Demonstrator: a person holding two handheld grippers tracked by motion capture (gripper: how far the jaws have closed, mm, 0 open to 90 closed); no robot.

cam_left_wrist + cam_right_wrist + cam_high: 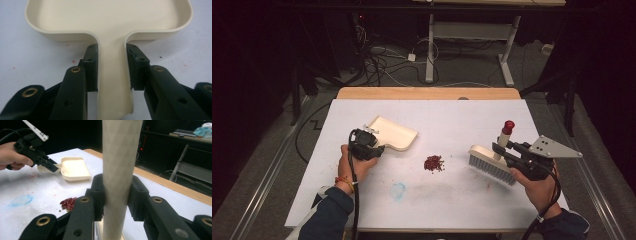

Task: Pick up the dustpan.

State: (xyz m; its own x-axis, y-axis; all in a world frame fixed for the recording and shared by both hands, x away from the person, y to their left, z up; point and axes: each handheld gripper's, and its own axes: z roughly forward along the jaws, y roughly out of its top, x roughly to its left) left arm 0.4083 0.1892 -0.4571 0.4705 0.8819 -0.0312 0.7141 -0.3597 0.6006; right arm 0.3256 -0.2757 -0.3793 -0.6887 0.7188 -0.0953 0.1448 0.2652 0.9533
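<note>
Setting: a white table [362, 200] seen from above, with a wooden strip along its far edge and a dark floor with cables beyond it.
Person: two forearms in dark blue sleeves come in from the near edge, each hand holding a black claw tool.
Left hand [353, 167]: on the left part of the table, wrapped around the left gripper's body, with a coloured band at the wrist.
Left gripper [112, 67]: its two black jaws are pressed against both sides of the dustpan's flat handle, pinching it.
Dustpan [393, 132]: cream plastic, lying left of centre on the table, with its handle toward the left hand.
Stain [398, 190]: a faint blue smudge on the table surface, near the front edge and left of centre.
Beans [433, 163]: a small pile of dark red beans in the middle of the table, between the dustpan and the brush, touching neither.
Brush [492, 165]: a cream hand brush with pale bristles on the right part of the table; its handle rises at a slant and ends in a red tip.
Right gripper [116, 198]: its jaws are clamped on the brush's cream handle from both sides.
Right hand [537, 187]: at the right, holding the right gripper, which carries a grey three-cornered plate on top.
</note>
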